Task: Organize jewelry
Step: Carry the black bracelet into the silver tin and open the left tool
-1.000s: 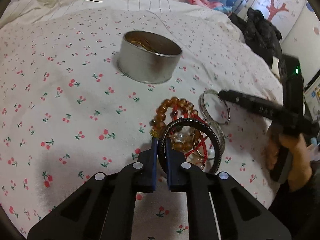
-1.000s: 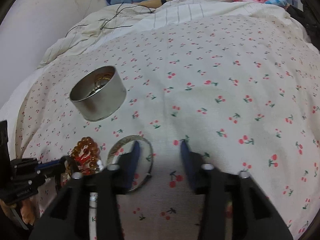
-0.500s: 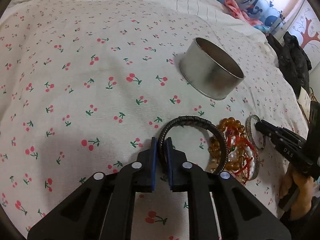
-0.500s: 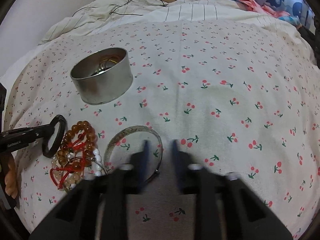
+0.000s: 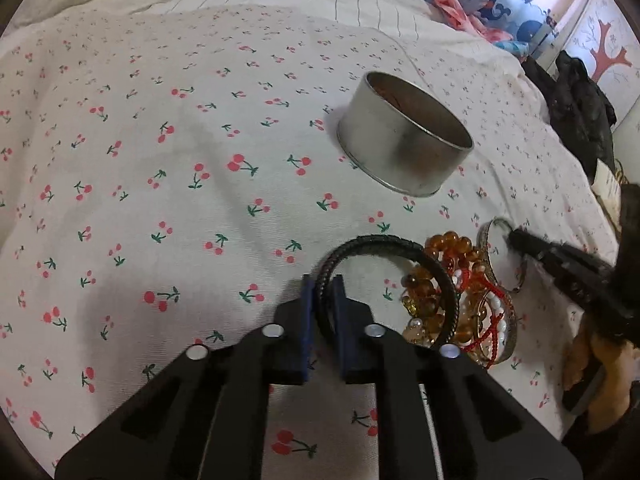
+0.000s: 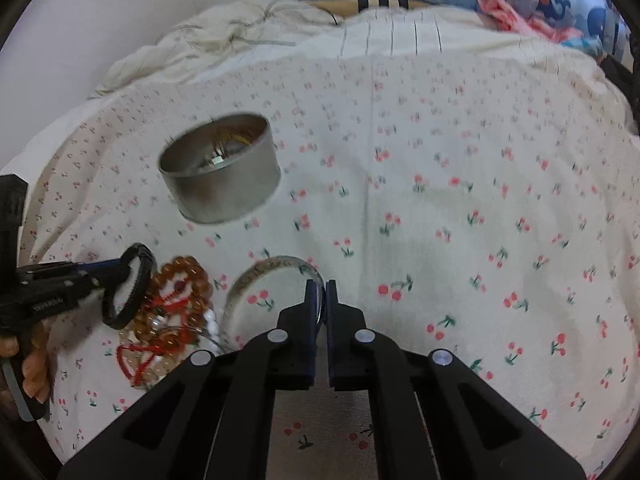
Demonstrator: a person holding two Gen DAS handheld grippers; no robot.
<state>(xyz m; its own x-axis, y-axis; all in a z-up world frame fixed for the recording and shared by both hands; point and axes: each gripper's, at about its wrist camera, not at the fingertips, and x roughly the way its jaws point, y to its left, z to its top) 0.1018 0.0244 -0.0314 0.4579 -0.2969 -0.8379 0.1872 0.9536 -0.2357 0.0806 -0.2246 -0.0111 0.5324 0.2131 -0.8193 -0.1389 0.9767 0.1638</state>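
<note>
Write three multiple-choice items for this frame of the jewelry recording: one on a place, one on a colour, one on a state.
1. Where does the amber bead bracelet lie?
A. Inside the round tin
B. On the cherry-print bedspread, nearer the cameras than the tin
C. On the whale pillow

2. What colour is the bracelet in the left tool?
A. Black
B. Gold
C. White

3. What is the right tool doing?
A. Open above the tin
B. Shut on the silver bangle
C. Shut on a red cord

Key:
1 B, the beads rest on the bedspread, short of the round tin.
2 A, the black bracelet is dark braided.
3 B, the pads pinch the silver bangle rim.
</note>
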